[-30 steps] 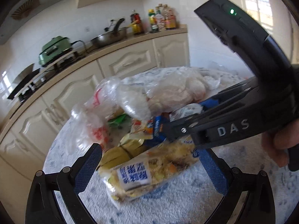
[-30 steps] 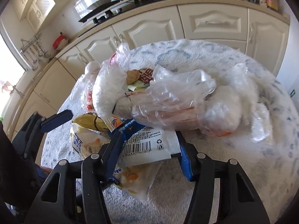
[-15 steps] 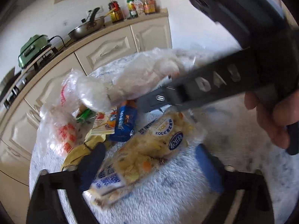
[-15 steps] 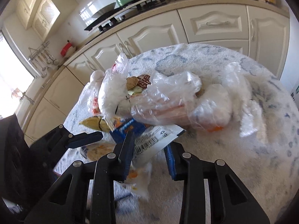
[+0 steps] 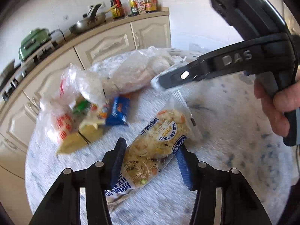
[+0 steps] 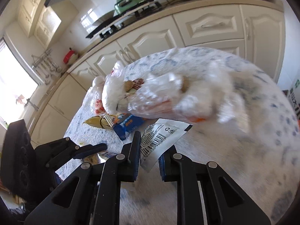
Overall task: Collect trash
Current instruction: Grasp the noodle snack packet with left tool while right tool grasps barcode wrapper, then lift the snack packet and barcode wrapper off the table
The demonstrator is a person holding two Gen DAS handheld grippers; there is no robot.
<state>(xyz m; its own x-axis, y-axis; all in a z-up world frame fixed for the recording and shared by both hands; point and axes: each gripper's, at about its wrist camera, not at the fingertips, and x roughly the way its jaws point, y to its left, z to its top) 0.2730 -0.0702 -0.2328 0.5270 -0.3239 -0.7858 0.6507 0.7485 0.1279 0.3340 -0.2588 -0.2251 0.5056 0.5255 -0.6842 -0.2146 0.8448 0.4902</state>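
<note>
My left gripper is closed around a clear food packet with yellow filling and blue print, which lies on the round table. My right gripper is shut on a white wrapper with a barcode and holds it lifted above the table; this gripper also shows in the left wrist view. A pile of trash remains on the table: crumpled clear plastic bags, a blue wrapper, and a yellow wrapper. The plastic bags also show in the right wrist view.
The round table has a white-and-blue mottled cloth. Cream kitchen cabinets run behind it, with a green appliance, a wok and sauce bottles on the counter. A hand holds the right gripper's handle.
My right gripper closed on the barcode wrapper and lifted it off the pile. My left gripper moved in and closed around the food packet.
</note>
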